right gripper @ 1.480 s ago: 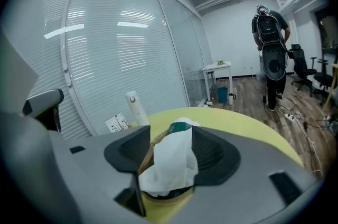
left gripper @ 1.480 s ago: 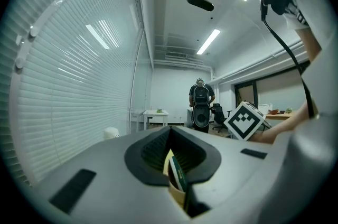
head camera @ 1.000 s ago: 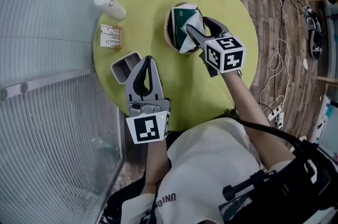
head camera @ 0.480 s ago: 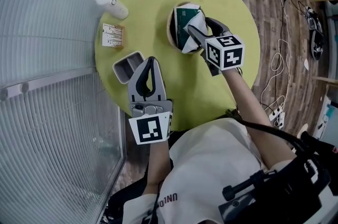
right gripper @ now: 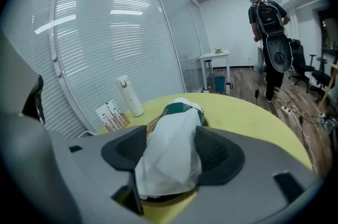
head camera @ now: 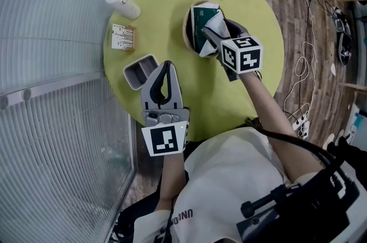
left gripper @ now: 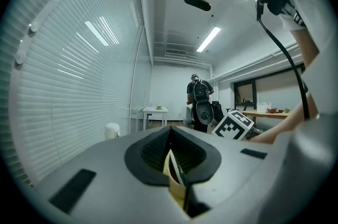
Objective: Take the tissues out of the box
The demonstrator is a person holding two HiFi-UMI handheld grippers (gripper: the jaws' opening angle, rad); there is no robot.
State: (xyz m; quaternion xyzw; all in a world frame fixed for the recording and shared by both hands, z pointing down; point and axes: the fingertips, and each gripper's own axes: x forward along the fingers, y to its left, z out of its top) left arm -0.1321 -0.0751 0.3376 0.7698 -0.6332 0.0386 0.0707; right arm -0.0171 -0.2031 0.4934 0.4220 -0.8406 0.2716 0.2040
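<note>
- The round table [head camera: 252, 12] is yellow-green. Its far and right parts are bare out to the rim. A window wall with blinds [head camera: 51, 35] runs close along its left edge, and the wood floor [head camera: 298, 1] on its right carries loose cables.
- The right gripper [head camera: 214, 28] reaches over the middle of the table, above the basket. Its jaws stand wide apart with the tissue between them. The tissue fills the gap and brushes both pads, and nothing shows it squeezed.
- The left gripper [head camera: 166, 64] hovers over the near left part of the table, well apart from the right one. Its jaws are together with nothing between them, and the tips point toward the tray.
- The basket [head camera: 185, 32] sits a little beyond the table's centre, with bare top all round it.
- The green box [head camera: 199, 17] lies inside the basket, partly hidden by the right gripper.
- The white tissue [right gripper: 171, 159] stands up out of the box's top and runs back between the right jaws.
- The grey tray [head camera: 137, 71] is at the left rim, just beside the left gripper's tips.
- The white bottle [head camera: 121, 4] lies at the far left rim.
- The small printed card [head camera: 122, 36] is at the left rim, between bottle and tray.
</note>
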